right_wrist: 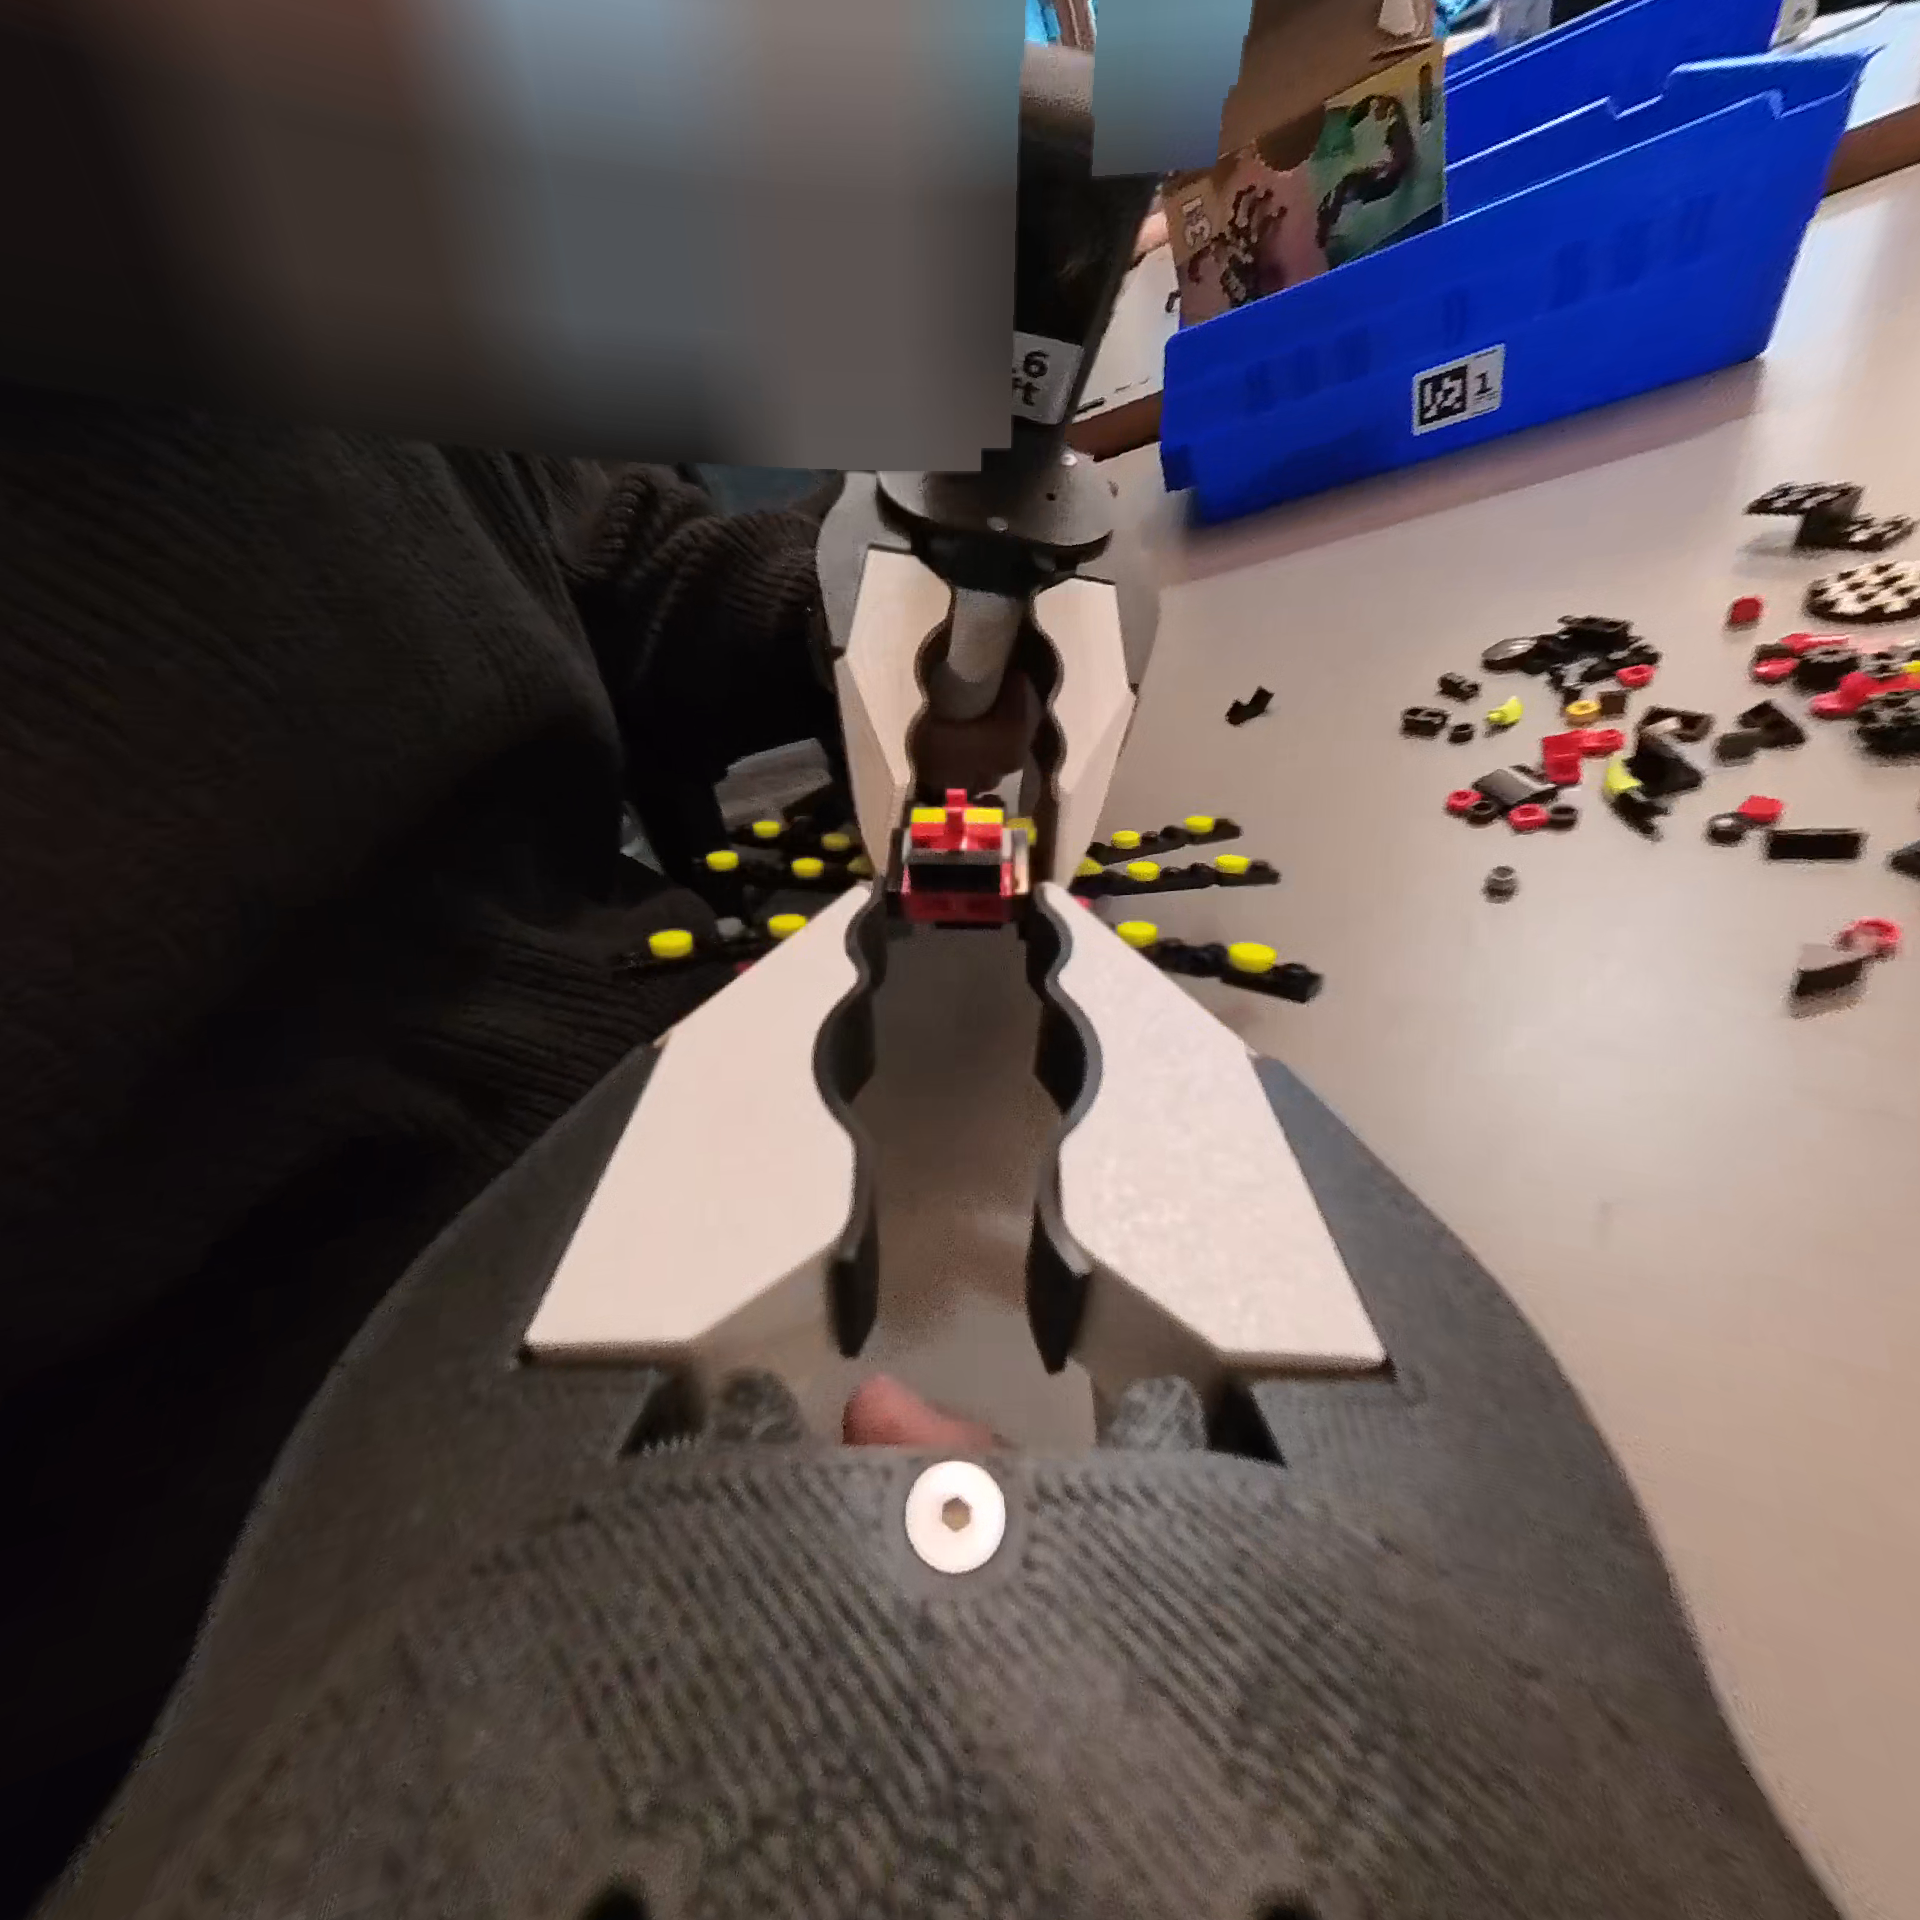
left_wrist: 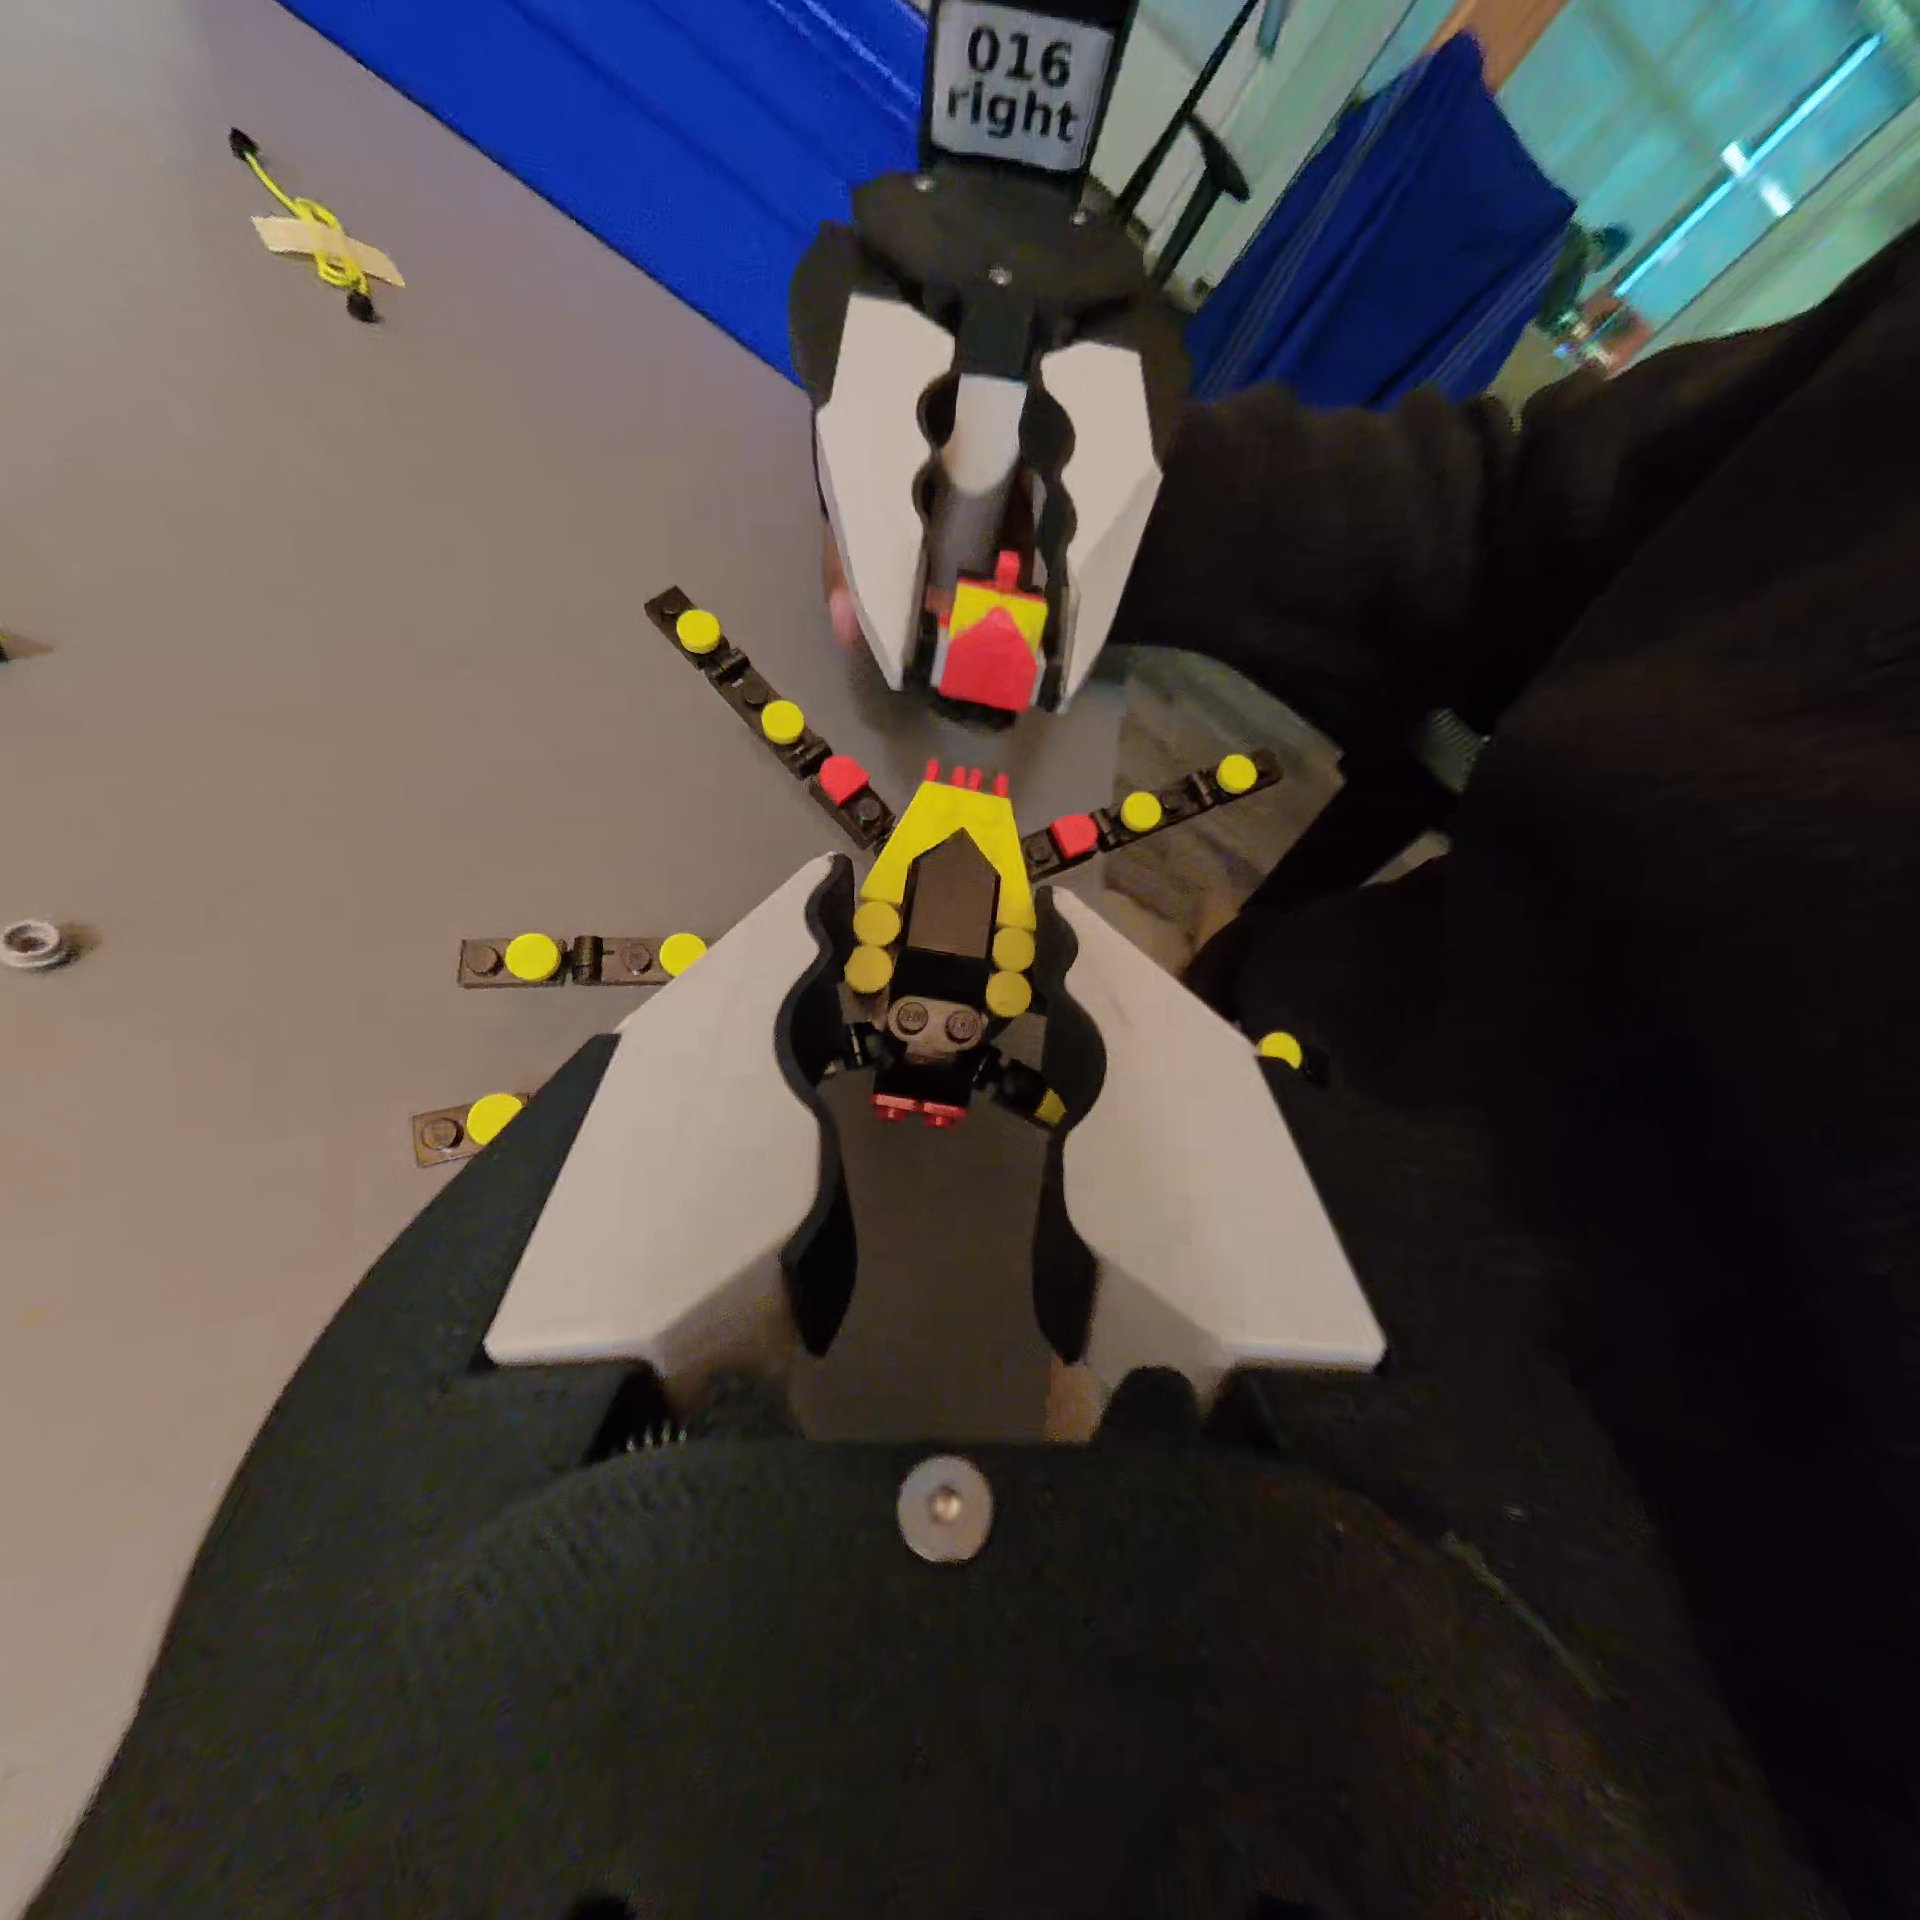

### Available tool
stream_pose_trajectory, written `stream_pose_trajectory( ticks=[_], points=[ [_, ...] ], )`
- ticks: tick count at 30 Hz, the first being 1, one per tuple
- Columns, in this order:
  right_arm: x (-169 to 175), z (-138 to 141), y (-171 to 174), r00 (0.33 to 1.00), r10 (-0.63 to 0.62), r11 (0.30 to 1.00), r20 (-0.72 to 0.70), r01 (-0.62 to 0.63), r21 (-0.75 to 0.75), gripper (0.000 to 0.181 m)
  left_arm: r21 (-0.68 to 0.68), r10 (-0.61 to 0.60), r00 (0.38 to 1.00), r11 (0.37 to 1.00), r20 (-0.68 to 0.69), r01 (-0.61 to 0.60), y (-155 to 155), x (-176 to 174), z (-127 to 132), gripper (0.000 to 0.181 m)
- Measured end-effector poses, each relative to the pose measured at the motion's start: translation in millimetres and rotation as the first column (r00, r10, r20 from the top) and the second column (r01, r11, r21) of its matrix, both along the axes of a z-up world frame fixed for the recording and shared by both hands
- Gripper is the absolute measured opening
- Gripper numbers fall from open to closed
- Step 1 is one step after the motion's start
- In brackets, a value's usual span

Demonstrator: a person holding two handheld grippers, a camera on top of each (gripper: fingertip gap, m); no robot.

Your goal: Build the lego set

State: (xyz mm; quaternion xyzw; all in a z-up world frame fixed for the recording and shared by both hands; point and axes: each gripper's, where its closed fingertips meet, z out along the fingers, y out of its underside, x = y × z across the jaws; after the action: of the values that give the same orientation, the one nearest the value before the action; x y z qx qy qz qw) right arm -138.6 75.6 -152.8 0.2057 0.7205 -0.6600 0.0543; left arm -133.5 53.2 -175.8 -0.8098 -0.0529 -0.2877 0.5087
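A black and yellow spider-like lego model [left_wrist: 951, 914] sits between the fingers of my left gripper [left_wrist: 940, 883], which is shut on its body just above the grey table [left_wrist: 312, 623]. Its black legs [left_wrist: 769, 717] carry yellow round tiles and spread out to both sides. My right gripper [left_wrist: 982, 686] faces it from the far side, shut on a small red and yellow sub-assembly [left_wrist: 987, 655], a short gap from the model's red-pronged front. In the right wrist view my right gripper [right_wrist: 954, 894] holds that sub-assembly [right_wrist: 956, 904], with the left gripper's fingers [right_wrist: 883, 707] just behind it.
Several loose black, red and yellow pieces [right_wrist: 1621, 727] lie on the table to the right. A blue bin [right_wrist: 1507, 312] and a lego box [right_wrist: 1309, 187] stand at the back. A taped yellow cord [left_wrist: 322, 249] and a small grey round piece [left_wrist: 36, 940] lie at left. A dark sleeve [left_wrist: 1455, 623] is close by. Left and right tips are no more than a few centimetres apart.
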Motion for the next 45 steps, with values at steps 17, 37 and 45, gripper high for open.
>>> stream_pose_trajectory(
  ticks=[17, 37, 45],
  points=[
    [4.2, -4.6, -10.0, 0.996, 0.023, 1.000, 0.085, -0.022, -0.008, 0.025, -0.053, -0.036, 0.999, 0.998, 0.033, 0.037, -2.3, 7.6, -5.7, 0.032],
    [6.1, -48.4, -0.6, 1.000, 0.024, 0.944, 0.004, -0.024, 0.329, 0.025, -0.198, -0.070, 0.988, 0.979, -0.136, 0.042, -3.6, 4.6, -44.8, 0.031],
    [13.3, -70.5, -7.2, 0.998, 0.067, 0.882, -0.010, -0.054, 0.468, 0.025, -0.246, -0.083, 0.977, 0.969, -0.197, 0.033, -4.2, 3.8, -55.8, 0.031]
  ],
)
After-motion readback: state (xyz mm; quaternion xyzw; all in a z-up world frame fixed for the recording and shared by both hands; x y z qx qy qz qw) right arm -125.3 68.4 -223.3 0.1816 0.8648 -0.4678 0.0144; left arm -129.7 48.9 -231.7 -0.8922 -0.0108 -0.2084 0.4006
